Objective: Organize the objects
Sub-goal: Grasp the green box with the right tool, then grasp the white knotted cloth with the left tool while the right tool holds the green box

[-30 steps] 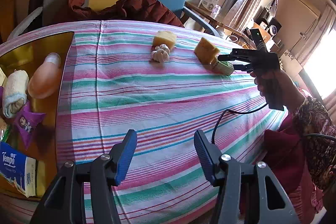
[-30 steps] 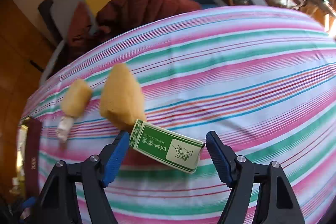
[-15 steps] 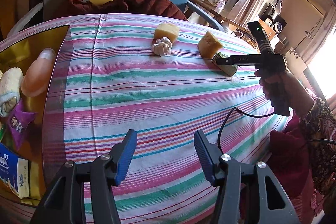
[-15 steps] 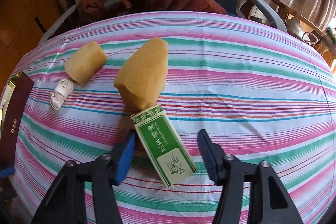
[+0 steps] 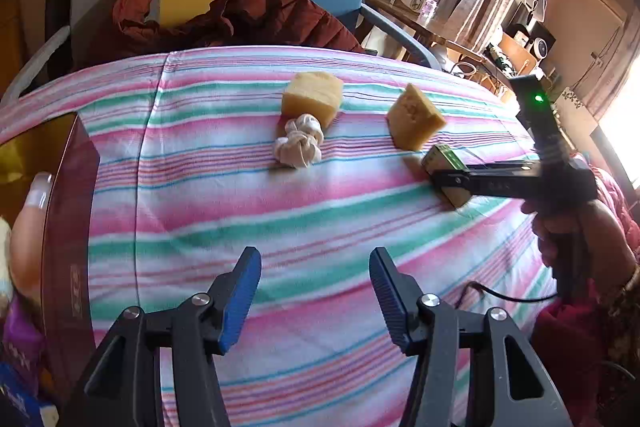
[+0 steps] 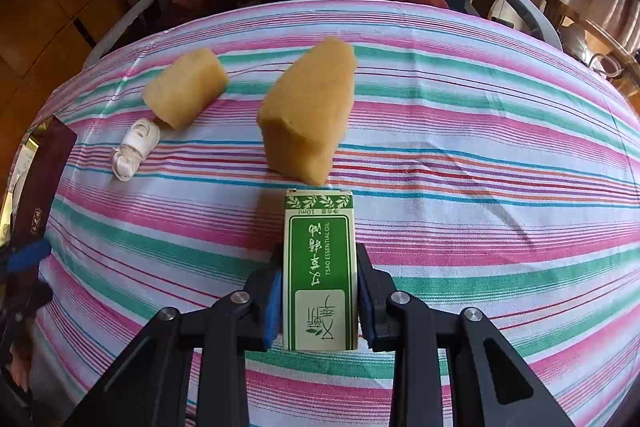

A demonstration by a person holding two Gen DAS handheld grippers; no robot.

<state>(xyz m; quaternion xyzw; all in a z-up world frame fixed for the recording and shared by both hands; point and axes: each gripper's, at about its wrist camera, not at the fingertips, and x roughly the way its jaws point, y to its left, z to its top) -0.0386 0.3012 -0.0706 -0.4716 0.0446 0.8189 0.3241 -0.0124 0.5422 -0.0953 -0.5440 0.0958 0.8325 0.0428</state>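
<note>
My right gripper (image 6: 319, 291) is shut on a green and white essential oil box (image 6: 319, 267) that lies lengthwise between its blue pads on the striped cloth; it also shows in the left wrist view (image 5: 444, 163). Just beyond it stands a yellow sponge (image 6: 308, 115), with a second sponge (image 6: 186, 93) and a white knotted cord (image 6: 134, 149) to its left. My left gripper (image 5: 316, 291) is open and empty over the near part of the cloth. The right gripper (image 5: 452, 179) is seen from the side there.
A dark red box (image 5: 68, 227) with a bottle (image 5: 30, 219) and packets stands at the left edge. A chair with a maroon jacket (image 5: 256, 23) is behind the table. The striped cloth (image 5: 280, 211) covers the table.
My right gripper has closed on the oil box, which turned to lie straight between the pads. My left gripper has moved forward over the cloth, still open.
</note>
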